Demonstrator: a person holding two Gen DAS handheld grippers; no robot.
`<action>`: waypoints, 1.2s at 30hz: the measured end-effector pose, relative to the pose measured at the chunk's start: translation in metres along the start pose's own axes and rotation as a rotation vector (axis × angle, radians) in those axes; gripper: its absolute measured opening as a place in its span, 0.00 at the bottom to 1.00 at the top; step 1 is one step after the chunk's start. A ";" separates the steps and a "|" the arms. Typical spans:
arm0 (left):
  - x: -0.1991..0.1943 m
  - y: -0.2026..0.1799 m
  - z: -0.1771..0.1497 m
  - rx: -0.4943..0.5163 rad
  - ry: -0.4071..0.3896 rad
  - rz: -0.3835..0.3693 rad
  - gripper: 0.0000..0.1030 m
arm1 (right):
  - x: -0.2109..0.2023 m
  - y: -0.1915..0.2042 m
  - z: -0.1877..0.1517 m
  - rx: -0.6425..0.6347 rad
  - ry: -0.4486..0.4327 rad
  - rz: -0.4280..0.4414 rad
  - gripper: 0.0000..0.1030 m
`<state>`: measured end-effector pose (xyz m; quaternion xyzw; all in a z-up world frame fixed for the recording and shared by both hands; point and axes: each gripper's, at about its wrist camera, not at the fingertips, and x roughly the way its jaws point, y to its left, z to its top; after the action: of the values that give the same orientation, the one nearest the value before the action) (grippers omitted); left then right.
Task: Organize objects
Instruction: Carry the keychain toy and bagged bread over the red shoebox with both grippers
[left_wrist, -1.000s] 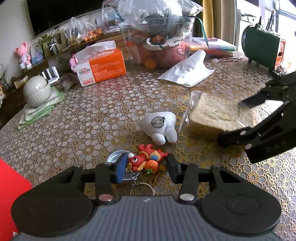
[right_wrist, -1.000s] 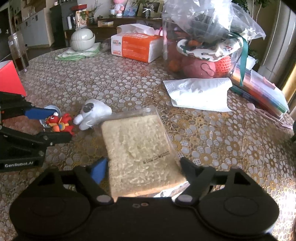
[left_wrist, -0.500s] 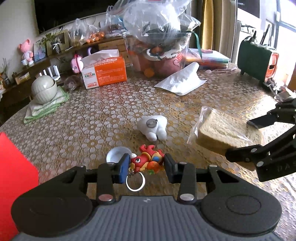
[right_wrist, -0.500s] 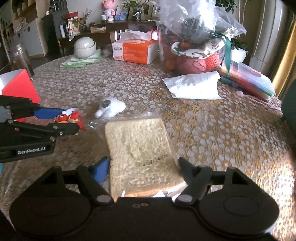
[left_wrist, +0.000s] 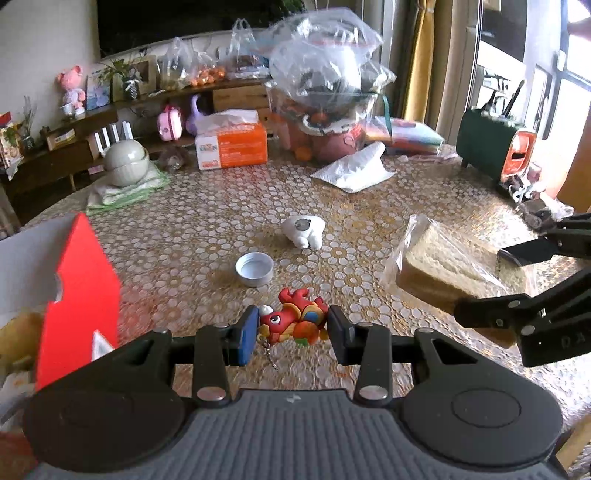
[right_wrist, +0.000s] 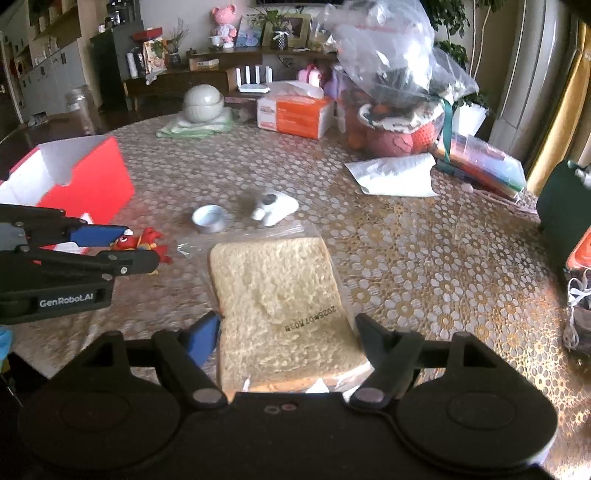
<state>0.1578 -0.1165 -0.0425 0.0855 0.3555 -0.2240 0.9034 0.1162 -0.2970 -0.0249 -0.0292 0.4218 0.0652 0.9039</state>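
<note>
The red dragon keychain (left_wrist: 293, 325) sits clamped between the fingers of the left gripper (left_wrist: 291, 334), clear above the table (left_wrist: 207, 236), with its chain and ring hanging below. Both pads press against the figure's sides. The bagged bread slice (right_wrist: 280, 310) is pinched across its width by the right gripper (right_wrist: 288, 332), whose jaws stand wide but bear on the package at both edges; the slice is carried flat, lifted off the patterned cloth, its clear wrapper projecting forward. In the left view the same package appears at the right, between that gripper's black fingers.

On the table, ahead of the keychain, lies a small metal cap (left_wrist: 255, 268), open side up. Beyond it, apart from the cap, rests a white tooth-shaped figure (left_wrist: 304, 230) with a round metal disc on top. An open red box (right_wrist: 70, 177) with a white interior stands at the left, near the left gripper.

Further back: a white folded pouch (left_wrist: 352, 171), an orange tissue pack (left_wrist: 231, 146), stacked pale bowls (left_wrist: 123, 162) on a green cloth, a large clear plastic bag (left_wrist: 325, 77) over mixed contents, and a dark green appliance (left_wrist: 493, 147) at the right edge.
</note>
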 end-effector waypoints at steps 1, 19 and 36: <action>-0.008 0.001 -0.002 -0.003 -0.007 -0.001 0.38 | -0.005 0.004 -0.001 -0.004 -0.004 0.002 0.75; -0.115 0.054 -0.028 -0.026 -0.112 0.023 0.38 | -0.064 0.109 0.005 -0.135 -0.066 0.050 0.75; -0.165 0.158 -0.050 -0.118 -0.137 0.147 0.38 | -0.046 0.216 0.047 -0.233 -0.096 0.150 0.75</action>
<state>0.0944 0.0956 0.0327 0.0426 0.2981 -0.1410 0.9431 0.0923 -0.0821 0.0410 -0.0993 0.3688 0.1826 0.9060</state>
